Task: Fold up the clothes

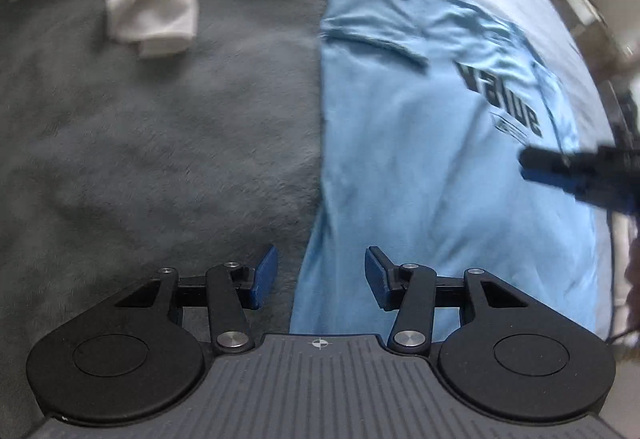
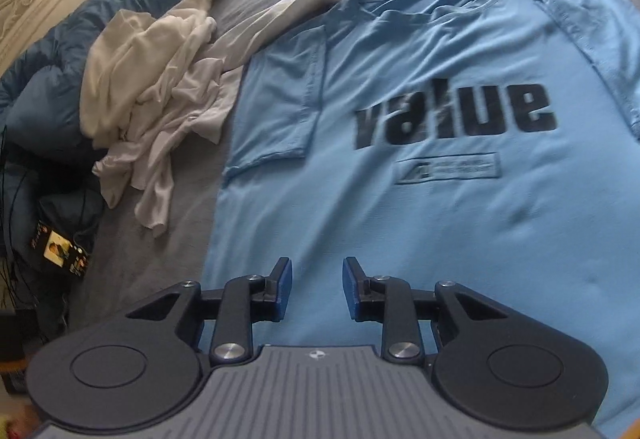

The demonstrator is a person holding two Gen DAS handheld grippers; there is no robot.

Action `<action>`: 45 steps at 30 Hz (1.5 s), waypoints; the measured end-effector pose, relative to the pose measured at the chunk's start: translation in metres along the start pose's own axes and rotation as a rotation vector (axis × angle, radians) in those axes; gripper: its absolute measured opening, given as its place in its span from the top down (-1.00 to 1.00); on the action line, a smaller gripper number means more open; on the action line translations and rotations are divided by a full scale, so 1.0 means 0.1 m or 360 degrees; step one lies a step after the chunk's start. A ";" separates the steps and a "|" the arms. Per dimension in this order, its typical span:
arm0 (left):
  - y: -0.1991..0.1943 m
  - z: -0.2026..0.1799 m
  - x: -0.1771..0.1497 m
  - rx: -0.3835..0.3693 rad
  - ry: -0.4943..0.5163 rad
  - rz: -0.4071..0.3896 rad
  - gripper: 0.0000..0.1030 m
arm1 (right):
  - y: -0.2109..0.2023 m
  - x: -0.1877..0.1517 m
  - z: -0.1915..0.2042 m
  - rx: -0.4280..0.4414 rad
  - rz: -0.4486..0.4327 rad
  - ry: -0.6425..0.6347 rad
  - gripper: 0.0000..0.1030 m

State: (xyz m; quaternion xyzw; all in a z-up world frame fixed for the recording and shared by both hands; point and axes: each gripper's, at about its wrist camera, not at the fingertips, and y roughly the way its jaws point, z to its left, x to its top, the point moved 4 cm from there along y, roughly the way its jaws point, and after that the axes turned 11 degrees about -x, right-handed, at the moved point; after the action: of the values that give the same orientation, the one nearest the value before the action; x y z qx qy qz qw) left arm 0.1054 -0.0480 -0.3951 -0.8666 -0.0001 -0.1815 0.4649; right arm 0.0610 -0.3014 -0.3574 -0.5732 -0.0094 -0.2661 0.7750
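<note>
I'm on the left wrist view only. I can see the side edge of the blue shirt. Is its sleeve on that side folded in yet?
Observer: Yes. The right wrist view shows that sleeve folded onto the blue shirt.
Operator: And the other sleeve?
Observer: The other sleeve lies spread outward, unfolded.
Operator: Is the right gripper holding anything?
Observer: No. The right gripper is open above the shirt's lower part; the left gripper is open too.
</note>
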 end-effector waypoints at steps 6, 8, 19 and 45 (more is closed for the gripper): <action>0.15 -0.06 0.10 -0.0050 0.0108 -0.0070 0.10 | -0.04 -0.04 0.11 -0.0001 0.0025 0.0040 0.41; 0.20 -0.04 0.05 -0.0028 0.0106 -0.0032 0.13 | -0.08 -0.04 0.14 0.0003 0.0024 0.0021 0.41; 0.04 -0.15 -0.62 0.0029 -0.0019 0.0099 0.14 | -0.20 -0.04 0.17 0.0152 0.0014 0.0001 0.34; -0.18 -0.08 -0.73 0.0052 -0.0249 -0.0067 0.95 | 0.61 1.06 1.34 0.0035 -0.0004 -0.0334 0.27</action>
State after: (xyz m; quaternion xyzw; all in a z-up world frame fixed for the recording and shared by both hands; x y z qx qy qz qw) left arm 0.0318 -0.0322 -0.3989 -0.8701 -0.0576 -0.1230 0.4738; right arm 0.2169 -0.2119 -0.3312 -0.5893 -0.0942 -0.2055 0.7756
